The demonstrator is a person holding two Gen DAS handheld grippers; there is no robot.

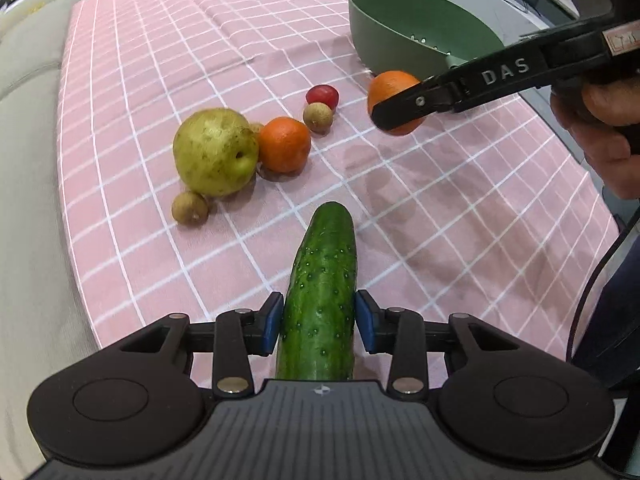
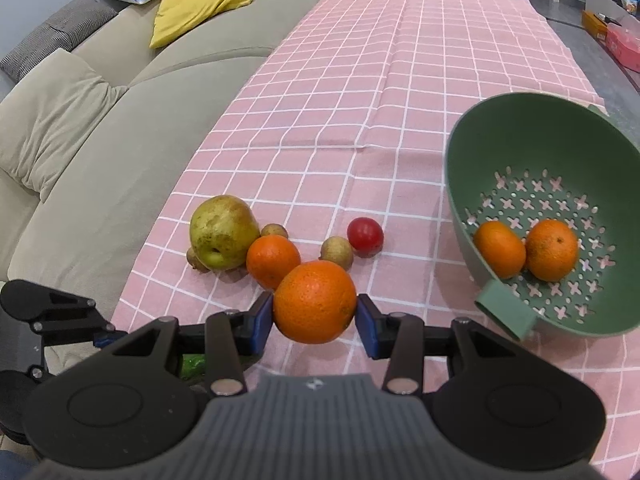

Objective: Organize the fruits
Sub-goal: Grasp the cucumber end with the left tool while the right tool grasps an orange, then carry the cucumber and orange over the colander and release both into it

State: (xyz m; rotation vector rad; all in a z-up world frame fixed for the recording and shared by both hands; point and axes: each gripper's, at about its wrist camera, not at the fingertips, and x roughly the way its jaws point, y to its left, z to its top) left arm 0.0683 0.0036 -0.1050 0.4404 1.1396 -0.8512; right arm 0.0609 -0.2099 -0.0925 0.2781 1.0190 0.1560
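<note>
My left gripper is shut on a green cucumber that points away over the pink checked cloth. My right gripper is shut on a large orange, held above the cloth; it also shows in the left wrist view. On the cloth lie a yellow-green pear, a smaller orange, a red tomato and small brown round fruits. A green colander bowl at the right holds two oranges.
A beige sofa with a yellow cushion runs along the table's left side. Boxes and clutter lie on the floor at the far right. The left gripper body shows low on the left of the right wrist view.
</note>
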